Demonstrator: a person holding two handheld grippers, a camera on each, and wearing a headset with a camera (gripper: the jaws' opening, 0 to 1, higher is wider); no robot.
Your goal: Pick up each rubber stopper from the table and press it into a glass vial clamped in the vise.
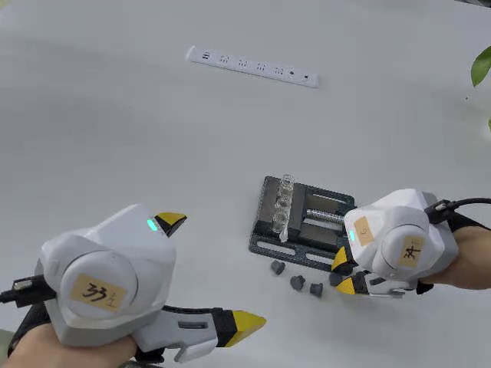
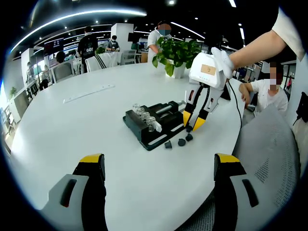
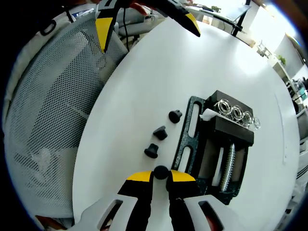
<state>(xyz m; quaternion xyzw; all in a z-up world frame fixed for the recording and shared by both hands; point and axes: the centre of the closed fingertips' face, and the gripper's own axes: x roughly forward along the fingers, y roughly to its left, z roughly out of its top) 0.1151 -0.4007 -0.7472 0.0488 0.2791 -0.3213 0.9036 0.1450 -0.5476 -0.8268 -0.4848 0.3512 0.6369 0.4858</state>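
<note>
Head view, near edge: left gripper (image 1: 209,272) idle at near left, jaws spread wide with nothing between them, well apart from the work.

Farther in, right of centre: three loose stoppers (image 1: 298,283) in a short row on the table (image 1: 115,138), just on the near side of the vise (image 1: 314,201). Right gripper (image 1: 345,274) sits low at the right end of that row.

Right gripper view: its jaws are closed on a fourth stopper (image 3: 160,172), yellow tips touching it on both sides. I read this as a pinch at table level. I cannot tell whether the stopper is clear of the surface.

Beyond: the vise holds four glass vials (image 3: 237,112) upright in a line. All mouths are open, none plugged.

Far side: power strip (image 1: 253,66), well apart from everything.

Progress, my judgement: nothing seated yet; first pick is in the grip. Left to do: lift it, carry it to a vial, press it in. Then the same for the three on the table.
</note>
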